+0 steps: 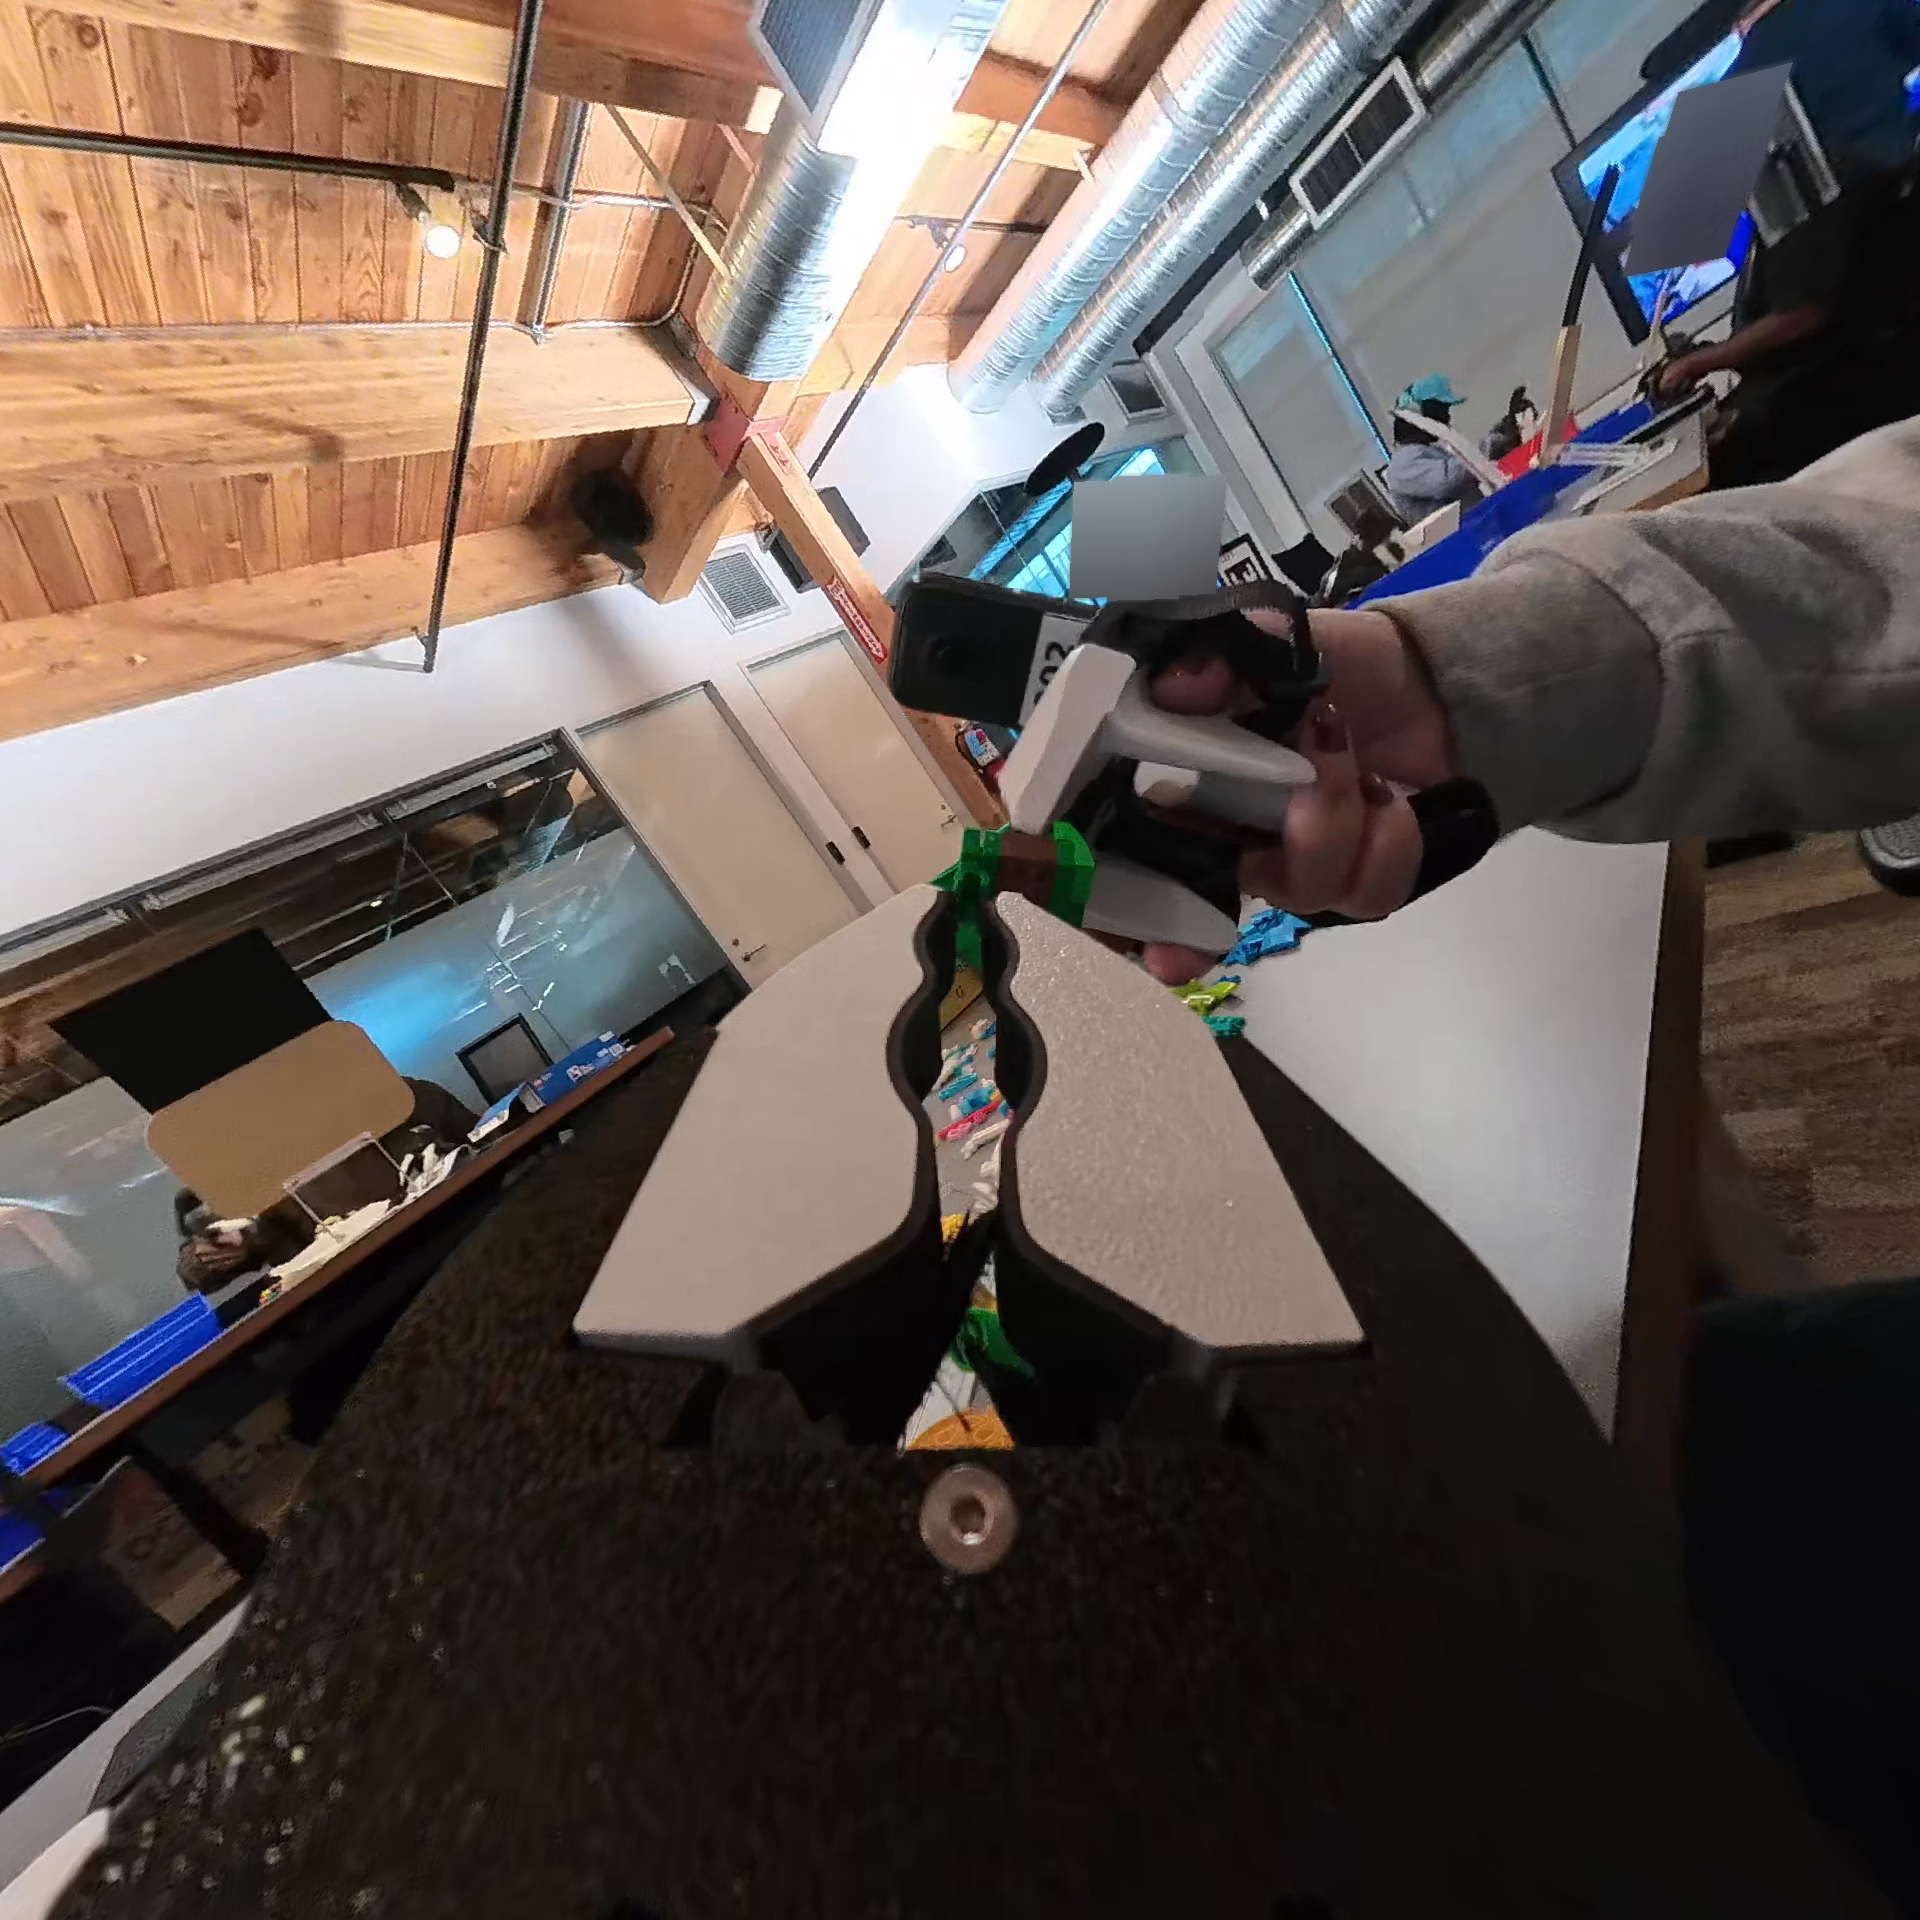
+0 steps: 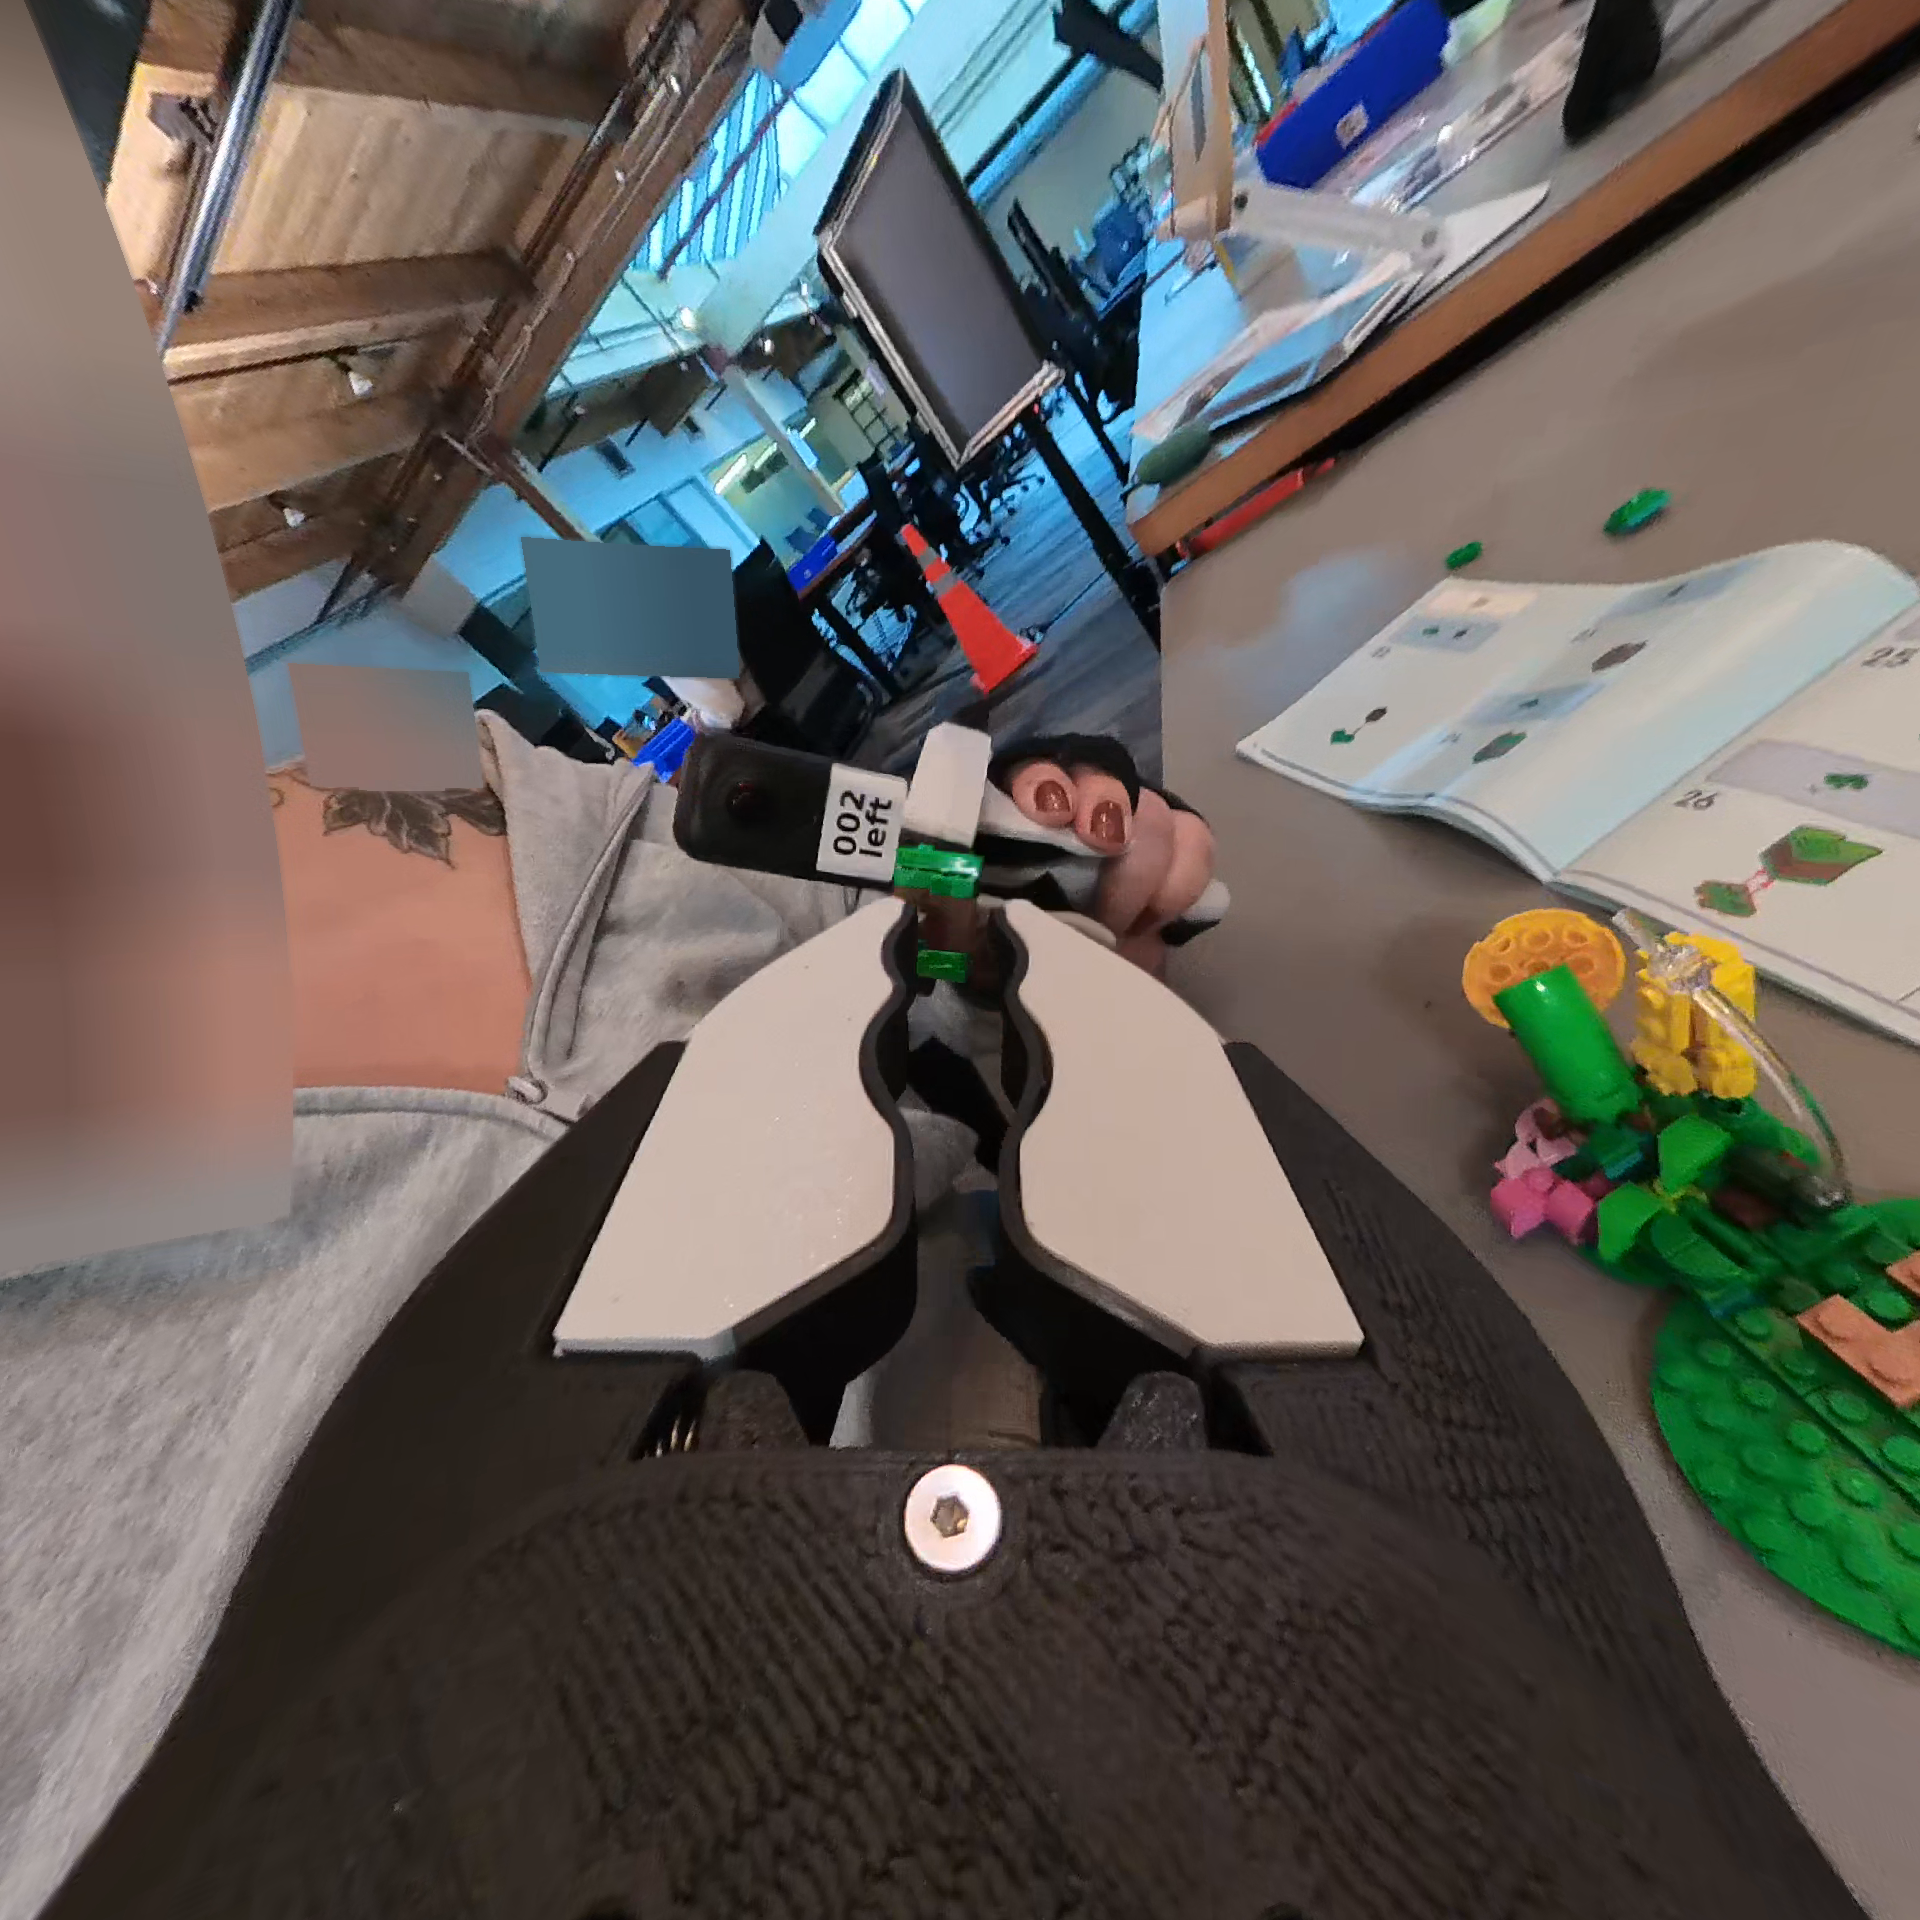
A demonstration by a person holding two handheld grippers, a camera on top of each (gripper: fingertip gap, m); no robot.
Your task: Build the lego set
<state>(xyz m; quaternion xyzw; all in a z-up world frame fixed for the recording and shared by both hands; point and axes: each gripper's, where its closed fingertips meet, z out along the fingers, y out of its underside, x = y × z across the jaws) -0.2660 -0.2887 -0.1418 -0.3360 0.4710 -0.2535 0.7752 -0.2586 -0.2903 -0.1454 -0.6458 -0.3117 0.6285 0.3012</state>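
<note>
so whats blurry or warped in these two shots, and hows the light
Left wrist view: fisheye bends the ceiling beams; the ceiling light strip blows out white; the dark lower corners are soft. Right wrist view: a blue cast over the background room, the grey table evenly lit, instruction booklet slightly soft.

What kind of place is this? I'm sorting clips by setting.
Probably a shared office or workshop used for toy-brick building: long grey work tables, exposed timber ceiling beams with silver ventilation ducts, glass-walled rooms, and an open instruction booklet beside a green brick-built flower model.
</note>
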